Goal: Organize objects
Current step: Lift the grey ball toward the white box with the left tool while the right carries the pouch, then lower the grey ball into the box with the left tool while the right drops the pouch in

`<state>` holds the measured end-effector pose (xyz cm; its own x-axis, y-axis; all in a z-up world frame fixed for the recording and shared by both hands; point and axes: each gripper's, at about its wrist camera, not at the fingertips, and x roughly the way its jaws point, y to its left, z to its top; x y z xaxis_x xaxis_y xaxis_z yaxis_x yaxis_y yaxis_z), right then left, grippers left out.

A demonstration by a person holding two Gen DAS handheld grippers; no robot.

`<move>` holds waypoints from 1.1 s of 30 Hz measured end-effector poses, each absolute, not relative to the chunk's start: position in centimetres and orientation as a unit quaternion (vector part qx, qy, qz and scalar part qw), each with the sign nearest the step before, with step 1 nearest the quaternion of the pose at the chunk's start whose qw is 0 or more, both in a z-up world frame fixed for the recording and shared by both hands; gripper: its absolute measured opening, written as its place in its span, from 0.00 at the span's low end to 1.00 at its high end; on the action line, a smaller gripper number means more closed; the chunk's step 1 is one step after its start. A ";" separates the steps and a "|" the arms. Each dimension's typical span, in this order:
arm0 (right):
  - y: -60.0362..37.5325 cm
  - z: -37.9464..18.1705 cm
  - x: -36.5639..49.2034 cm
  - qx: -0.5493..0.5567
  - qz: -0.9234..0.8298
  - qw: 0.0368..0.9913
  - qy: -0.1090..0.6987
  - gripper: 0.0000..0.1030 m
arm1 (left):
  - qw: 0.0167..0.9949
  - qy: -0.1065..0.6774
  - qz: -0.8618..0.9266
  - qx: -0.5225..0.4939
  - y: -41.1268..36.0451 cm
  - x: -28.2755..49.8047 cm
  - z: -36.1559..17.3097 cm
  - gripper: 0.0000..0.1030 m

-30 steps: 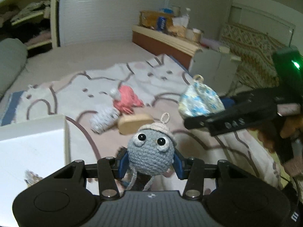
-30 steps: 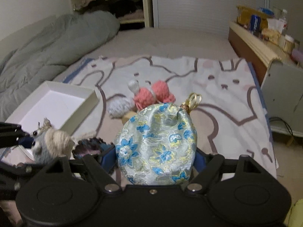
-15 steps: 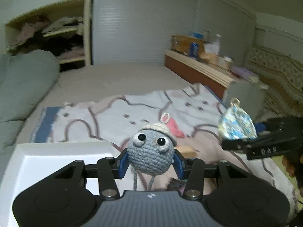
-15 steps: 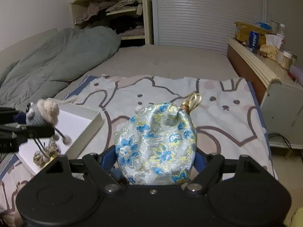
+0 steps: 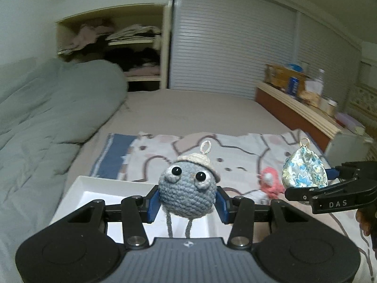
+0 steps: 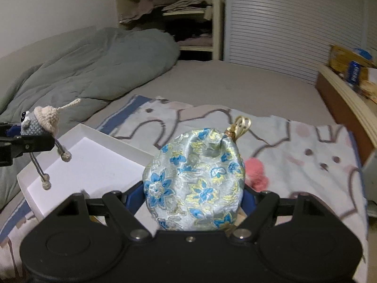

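My left gripper (image 5: 187, 200) is shut on a blue crochet doll (image 5: 187, 194) with a beige hat and dangling legs, held above the white box (image 5: 94, 188). From the right wrist view the same doll (image 6: 38, 122) hangs over the box (image 6: 94, 167) at the left. My right gripper (image 6: 193, 195) is shut on a floral fabric pouch (image 6: 195, 181) with a gold ring on top, in the air to the right of the box. The pouch (image 5: 304, 171) and the right gripper (image 5: 329, 195) also show at the right of the left wrist view.
A bunny-print blanket (image 6: 294, 146) covers the bed. On it lie a pink crochet toy (image 5: 271, 181) and a grey one (image 5: 258, 197). A grey duvet (image 6: 94, 66) is bunched at the left. A headboard shelf (image 5: 299, 108) with bottles and boxes runs along the right.
Both grippers have risen and swung left with their loads. The doll now hangs over the white box, and the pouch has moved closer to the box.
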<state>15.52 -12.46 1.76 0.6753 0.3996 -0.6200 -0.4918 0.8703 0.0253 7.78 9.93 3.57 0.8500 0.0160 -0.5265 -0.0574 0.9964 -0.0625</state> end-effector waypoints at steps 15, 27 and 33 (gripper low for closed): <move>-2.2 -0.2 17.5 -0.087 0.308 0.885 0.339 0.79 | 0.942 0.307 0.124 -0.052 19.0 4.8 1.1 0.47; 2.9 -4.9 17.7 -0.162 0.347 0.840 0.383 0.79 | 0.905 0.418 0.085 -0.014 19.2 6.7 -4.5 0.47; 3.6 -6.7 18.7 -0.172 0.345 0.828 0.407 0.79 | 0.883 0.466 0.061 0.000 19.0 7.5 -7.0 0.47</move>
